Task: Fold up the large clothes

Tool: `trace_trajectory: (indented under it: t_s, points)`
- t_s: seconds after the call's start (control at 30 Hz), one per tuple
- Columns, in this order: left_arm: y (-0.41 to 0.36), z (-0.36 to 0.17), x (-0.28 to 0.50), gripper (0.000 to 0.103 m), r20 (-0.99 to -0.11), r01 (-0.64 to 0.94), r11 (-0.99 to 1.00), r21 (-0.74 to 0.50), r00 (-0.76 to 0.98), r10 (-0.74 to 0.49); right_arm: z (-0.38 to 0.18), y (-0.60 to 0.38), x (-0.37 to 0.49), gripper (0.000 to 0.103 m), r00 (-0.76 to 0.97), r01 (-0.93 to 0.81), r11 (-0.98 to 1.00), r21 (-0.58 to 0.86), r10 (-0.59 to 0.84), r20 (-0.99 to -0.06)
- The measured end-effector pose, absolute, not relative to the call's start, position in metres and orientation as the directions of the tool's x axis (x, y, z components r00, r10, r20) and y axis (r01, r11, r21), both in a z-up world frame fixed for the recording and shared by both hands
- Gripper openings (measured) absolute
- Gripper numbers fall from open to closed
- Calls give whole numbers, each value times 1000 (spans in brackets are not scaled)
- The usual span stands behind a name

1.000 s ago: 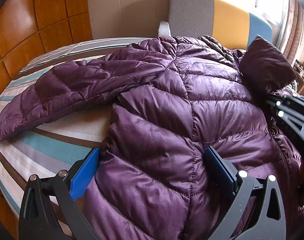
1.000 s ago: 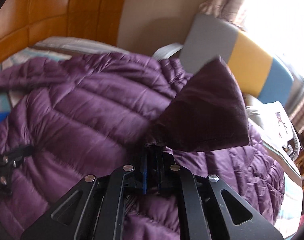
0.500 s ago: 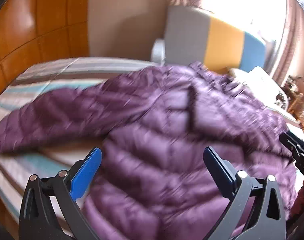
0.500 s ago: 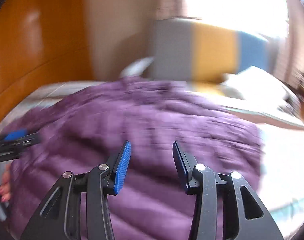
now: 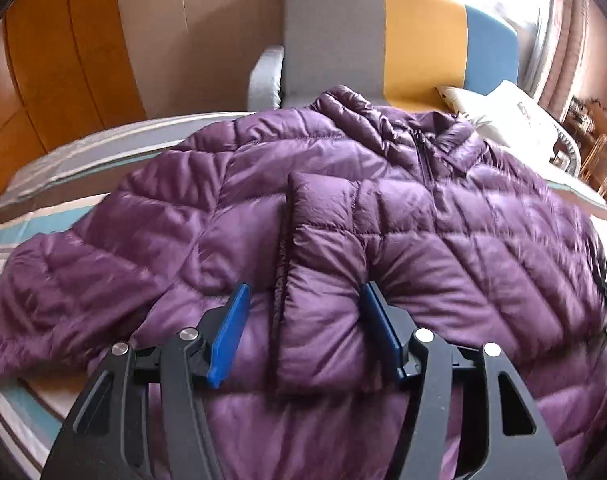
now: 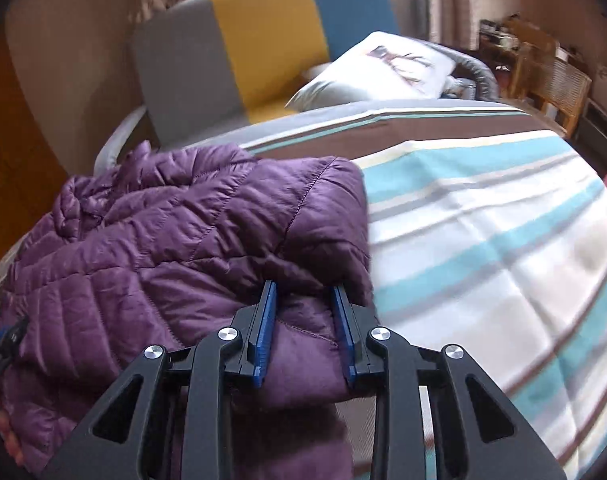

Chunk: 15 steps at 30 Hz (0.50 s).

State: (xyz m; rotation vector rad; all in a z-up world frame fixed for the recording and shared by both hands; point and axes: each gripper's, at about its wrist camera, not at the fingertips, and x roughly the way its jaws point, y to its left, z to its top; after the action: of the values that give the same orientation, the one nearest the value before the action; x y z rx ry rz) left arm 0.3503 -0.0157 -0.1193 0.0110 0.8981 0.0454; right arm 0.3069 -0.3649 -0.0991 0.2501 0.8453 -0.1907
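A purple quilted jacket lies zipped, front up, on the striped bed. One sleeve is folded across its front. My left gripper hovers over that sleeve's cuff end with its jaws closing. The cuff lies between them, and only the right pad touches it. In the right wrist view the jacket fills the left half. My right gripper sits at its right side edge, jaws closing, with puffy fabric packed between both pads. The left gripper peeks in at the far left edge.
Striped bedding stretches out right of the jacket. A grey, yellow and blue sofa stands behind the bed with a white pillow on it. Wooden wall panels rise on the left. Wooden furniture stands at the far right.
The right gripper let go of the raised dark sleeve end, swung right and closed in on the jacket's side edge. The left gripper shifted onto the folded sleeve's cuff and narrowed from wide open.
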Motion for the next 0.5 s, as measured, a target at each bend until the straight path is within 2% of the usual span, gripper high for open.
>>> trace_trajectory:
  t_s: [0.13, 0.2, 0.27, 0.3, 0.4, 0.5]
  points:
    - [-12, -120, 341, 60, -770, -42, 999, 17, 637, 40, -106, -365, 319, 29, 644, 232, 967, 109, -68, -762]
    - [-10, -118, 341, 64, -772, -46, 999, 7, 634, 35, -104, -362, 318, 28, 649, 227, 968, 110, -67, -758]
    - [-6, -109, 336, 83, -770, -69, 997, 19, 636, 59, -94, -365, 308, 28, 669, 225, 966, 129, -57, -741]
    - [-4, -104, 331, 86, -757, -80, 997, 15, 650, 63, -87, -368, 300, 28, 695, 228, 963, 145, -57, -717]
    - [-1, -79, 318, 89, -672, -111, 994, -6, 736, 78, -64, -375, 282, 29, 762, 246, 949, 198, -63, -644]
    - [-18, -72, 330, 89, -672, -53, 998, -34, 740, 16, -63, -367, 296, 29, 752, 212, 956, 201, -29, -658]
